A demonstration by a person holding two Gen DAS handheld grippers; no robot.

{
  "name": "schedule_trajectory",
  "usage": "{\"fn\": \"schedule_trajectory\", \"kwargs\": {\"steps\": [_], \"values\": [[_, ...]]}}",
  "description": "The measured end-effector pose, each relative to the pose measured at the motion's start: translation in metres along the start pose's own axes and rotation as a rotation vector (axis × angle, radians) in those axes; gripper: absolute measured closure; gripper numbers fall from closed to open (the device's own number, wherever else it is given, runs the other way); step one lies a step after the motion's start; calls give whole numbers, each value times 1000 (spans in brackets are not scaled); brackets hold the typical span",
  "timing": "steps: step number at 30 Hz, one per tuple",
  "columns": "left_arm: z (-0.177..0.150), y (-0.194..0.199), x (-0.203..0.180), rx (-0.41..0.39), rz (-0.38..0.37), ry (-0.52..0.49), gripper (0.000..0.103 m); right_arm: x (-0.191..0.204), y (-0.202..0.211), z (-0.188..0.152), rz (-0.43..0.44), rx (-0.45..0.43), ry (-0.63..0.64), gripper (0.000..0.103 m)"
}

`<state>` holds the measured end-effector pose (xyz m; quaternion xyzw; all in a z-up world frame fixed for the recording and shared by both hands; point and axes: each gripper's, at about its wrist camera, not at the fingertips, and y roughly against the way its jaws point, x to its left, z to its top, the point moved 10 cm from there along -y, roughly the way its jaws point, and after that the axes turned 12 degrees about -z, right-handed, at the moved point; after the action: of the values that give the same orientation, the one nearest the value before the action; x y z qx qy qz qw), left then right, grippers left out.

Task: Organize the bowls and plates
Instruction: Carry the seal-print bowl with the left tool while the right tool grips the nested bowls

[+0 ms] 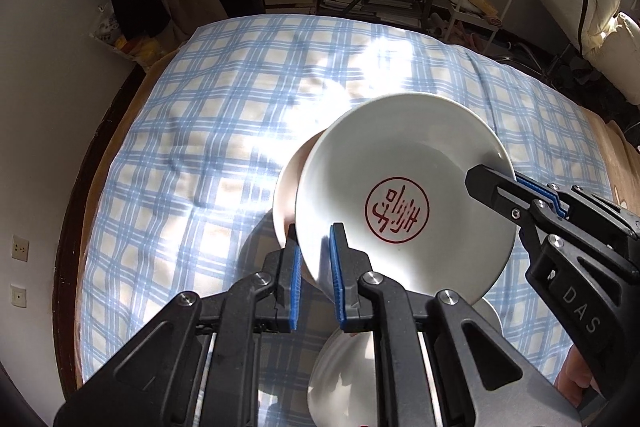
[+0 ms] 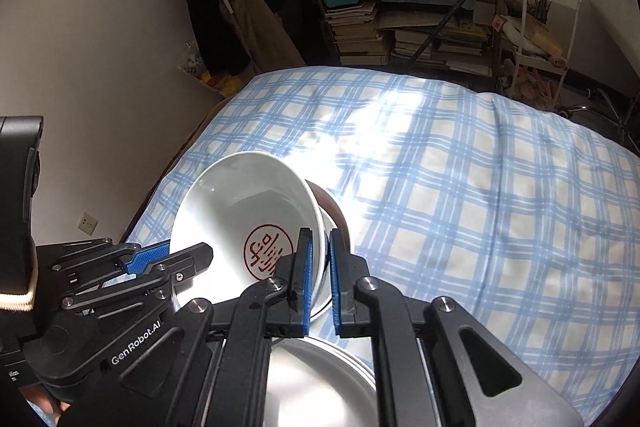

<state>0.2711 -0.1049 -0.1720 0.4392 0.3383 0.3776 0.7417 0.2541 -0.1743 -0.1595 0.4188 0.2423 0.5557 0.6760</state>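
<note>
Both grippers pinch opposite rims of one white bowl (image 1: 404,203), held tilted over the checked bedspread (image 1: 192,131). The left gripper (image 1: 314,255) clamps the near rim; the right gripper (image 2: 318,259) clamps the far side. Only the left view shows a paler dish (image 1: 286,195) behind the bowl, possibly nested. Below the right gripper's fingers lies a stack of plates (image 2: 320,383).

Bowl (image 1: 404,195) held above the bed (image 1: 200,131), plates (image 2: 320,387) lying beneath it.

Bowl: white ceramic bowl (image 1: 404,195) with red circular seal inside, tilted, lifted, centre-right of frame.
Below: white dish (image 1: 344,379), lower centre.
</note>
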Motion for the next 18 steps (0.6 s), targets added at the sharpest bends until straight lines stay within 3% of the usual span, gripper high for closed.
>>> {"fn": "schedule_trajectory", "kwargs": {"steps": [18], "values": [[-13, -33, 18, 46, -36, 34, 89, 7, -37, -13, -25, 51, 14, 93]]}}
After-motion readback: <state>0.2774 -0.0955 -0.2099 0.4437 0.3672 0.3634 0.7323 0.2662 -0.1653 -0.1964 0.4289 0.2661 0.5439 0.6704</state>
